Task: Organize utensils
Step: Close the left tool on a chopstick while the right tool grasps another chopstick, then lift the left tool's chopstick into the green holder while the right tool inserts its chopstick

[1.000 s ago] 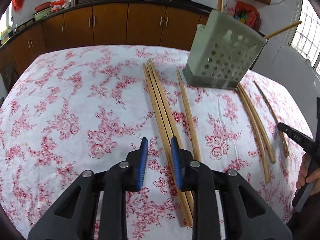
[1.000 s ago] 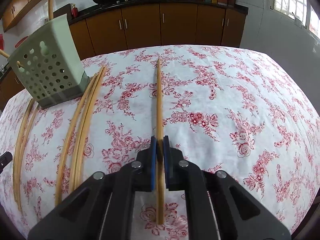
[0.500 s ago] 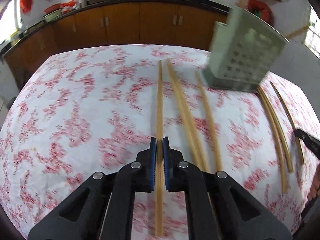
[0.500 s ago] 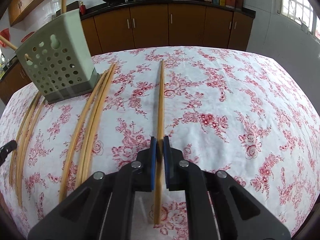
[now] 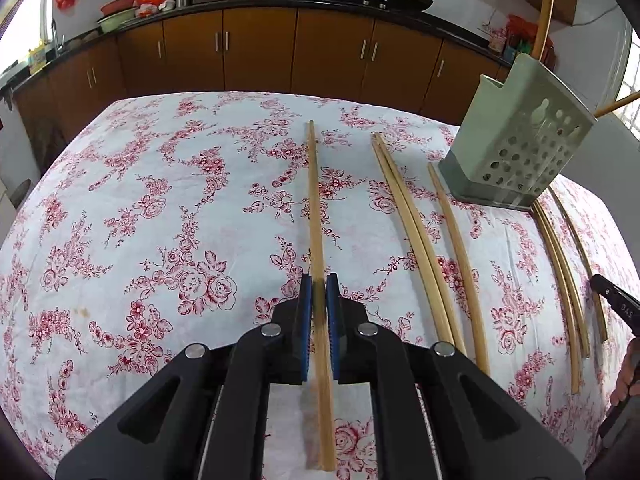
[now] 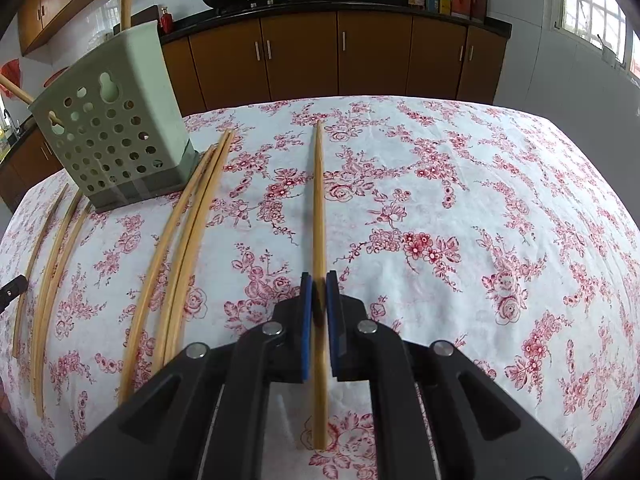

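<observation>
The left gripper, open a second ago, now clamps a chopstick at frame centre; the right gripper likewise pinches its own chopstick; the perforated holder waits upper left, so both seem ready for loading.

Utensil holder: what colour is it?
Pale green utensil holder, perforated with round holes; clearest in the right wrist view.

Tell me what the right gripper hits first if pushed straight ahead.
Probably nothing: the right hand-held gripper, shut on a chopstick, points along bare tablecloth. The holder sits left of that line.
</observation>
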A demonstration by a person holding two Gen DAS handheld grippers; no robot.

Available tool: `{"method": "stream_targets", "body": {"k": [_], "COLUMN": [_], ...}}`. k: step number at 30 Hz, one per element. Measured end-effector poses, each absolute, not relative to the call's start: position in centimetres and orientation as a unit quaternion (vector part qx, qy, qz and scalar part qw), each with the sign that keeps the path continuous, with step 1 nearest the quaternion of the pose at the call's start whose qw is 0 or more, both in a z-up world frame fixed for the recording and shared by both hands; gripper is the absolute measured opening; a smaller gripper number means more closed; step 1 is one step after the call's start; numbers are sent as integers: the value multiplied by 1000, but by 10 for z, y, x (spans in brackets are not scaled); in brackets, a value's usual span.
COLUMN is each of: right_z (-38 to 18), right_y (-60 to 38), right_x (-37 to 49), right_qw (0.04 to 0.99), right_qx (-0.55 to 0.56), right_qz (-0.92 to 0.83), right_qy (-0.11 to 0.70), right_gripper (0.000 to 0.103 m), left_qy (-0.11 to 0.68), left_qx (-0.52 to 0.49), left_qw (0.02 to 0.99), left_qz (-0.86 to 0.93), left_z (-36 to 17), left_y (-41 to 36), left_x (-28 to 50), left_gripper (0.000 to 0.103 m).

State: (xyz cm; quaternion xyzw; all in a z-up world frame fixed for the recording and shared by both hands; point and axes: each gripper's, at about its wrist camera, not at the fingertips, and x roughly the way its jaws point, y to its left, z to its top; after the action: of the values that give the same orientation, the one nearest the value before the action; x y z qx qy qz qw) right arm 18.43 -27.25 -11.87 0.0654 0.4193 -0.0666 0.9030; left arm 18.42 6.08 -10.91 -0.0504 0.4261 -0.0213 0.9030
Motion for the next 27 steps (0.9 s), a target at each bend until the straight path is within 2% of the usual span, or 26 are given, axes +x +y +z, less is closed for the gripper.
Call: {"method": "stream_targets", "body": {"k": [14, 27], "right_z": [-118, -119], "right_y": [-272, -268], "right_x": [183, 161], "right_qw": [903, 903], "right_qx": [67, 62], "right_qz": [-66, -60], "right_qy": [419, 420], "right_gripper": [8, 9], "left_qy": [426, 429], "left_qx": [-46, -25], "left_qw": [903, 903], "left_qz": [-22, -21], "left_z": [-109, -106], "left_y": [60, 57], "left_x": [180, 144], "left_gripper": [9, 9]}}
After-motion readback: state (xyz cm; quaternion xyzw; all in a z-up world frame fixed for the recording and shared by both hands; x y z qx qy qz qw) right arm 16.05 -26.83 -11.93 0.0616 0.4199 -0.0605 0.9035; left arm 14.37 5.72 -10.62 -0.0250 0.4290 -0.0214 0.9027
